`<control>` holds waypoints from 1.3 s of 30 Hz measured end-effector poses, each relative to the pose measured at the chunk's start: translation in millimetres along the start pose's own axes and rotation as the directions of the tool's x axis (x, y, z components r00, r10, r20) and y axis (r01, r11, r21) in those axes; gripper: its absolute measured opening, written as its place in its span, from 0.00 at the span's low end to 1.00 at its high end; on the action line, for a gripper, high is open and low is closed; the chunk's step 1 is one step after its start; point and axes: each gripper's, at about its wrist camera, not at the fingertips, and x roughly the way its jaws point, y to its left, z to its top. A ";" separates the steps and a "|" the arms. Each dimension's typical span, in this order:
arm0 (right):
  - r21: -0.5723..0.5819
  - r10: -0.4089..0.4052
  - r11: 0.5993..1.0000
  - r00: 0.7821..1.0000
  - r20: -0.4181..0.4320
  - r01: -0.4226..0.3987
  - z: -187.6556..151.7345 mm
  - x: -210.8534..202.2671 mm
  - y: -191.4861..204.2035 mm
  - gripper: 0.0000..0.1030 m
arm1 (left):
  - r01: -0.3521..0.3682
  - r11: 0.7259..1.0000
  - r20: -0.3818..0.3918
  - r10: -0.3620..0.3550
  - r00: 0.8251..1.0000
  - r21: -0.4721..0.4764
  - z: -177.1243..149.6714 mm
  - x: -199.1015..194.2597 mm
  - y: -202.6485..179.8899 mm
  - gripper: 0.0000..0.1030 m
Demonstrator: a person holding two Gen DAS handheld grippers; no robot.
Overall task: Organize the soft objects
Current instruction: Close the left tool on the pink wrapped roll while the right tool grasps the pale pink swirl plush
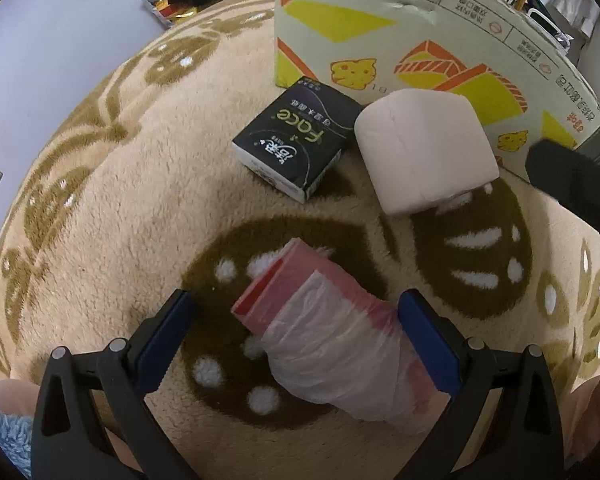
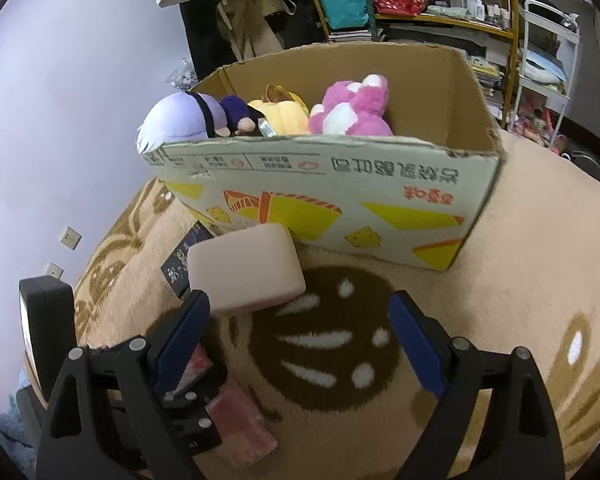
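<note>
Lying on a shaggy beige rug [image 1: 112, 200] with brown leaf-like patches: a crinkly roll of pink and clear plastic bags [image 1: 336, 344], sitting between the spread blue-padded fingers of the left gripper [image 1: 300, 336] and touching the right-hand pad only. Resting farther off, beside each other: a dark glossy tissue box [image 1: 296, 136], rectangular, and a soft pale-pink wrapped paper roll [image 1: 424, 148], rounded at the corners. Standing just behind them: a printed cardboard carton [image 2: 340, 192] with frayed rim, holding plush toys, namely a purple one [image 2: 180, 120], a yellow one [image 2: 276, 116] and a fluffy pink one [image 2: 352, 108]. Hovering over the rug with fingers wide apart and gripping nothing: the right gripper [image 2: 300, 340], near the pale-pink roll.
</note>
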 end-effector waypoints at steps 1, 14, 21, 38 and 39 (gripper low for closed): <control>-0.001 0.006 1.000 1.000 0.002 -0.006 1.4 1.6 0.5 0.92 | -0.003 1.000 -0.001 0.002 1.000 -0.007 -0.2 -0.1 -0.4 0.98; -0.021 0.029 0.999 0.999 -0.018 -0.029 9.2 21.0 12.2 0.92 | -0.019 0.999 -0.045 0.021 0.999 0.034 1.8 16.9 -6.0 0.99; -0.009 0.032 0.999 0.998 -0.047 -0.033 10.3 33.2 11.9 0.92 | -0.010 1.000 -0.047 0.011 0.999 0.027 1.5 24.7 -0.1 1.00; -0.022 0.112 0.993 0.991 -0.080 -0.114 5.1 44.4 18.6 0.23 | -0.015 0.999 -0.059 0.017 0.998 0.044 -10.7 28.4 -7.5 0.99; -0.029 0.100 0.994 0.992 -0.078 -0.103 4.6 42.4 19.0 0.22 | -0.013 0.999 -0.065 0.016 0.998 0.046 -11.2 28.1 -7.8 0.98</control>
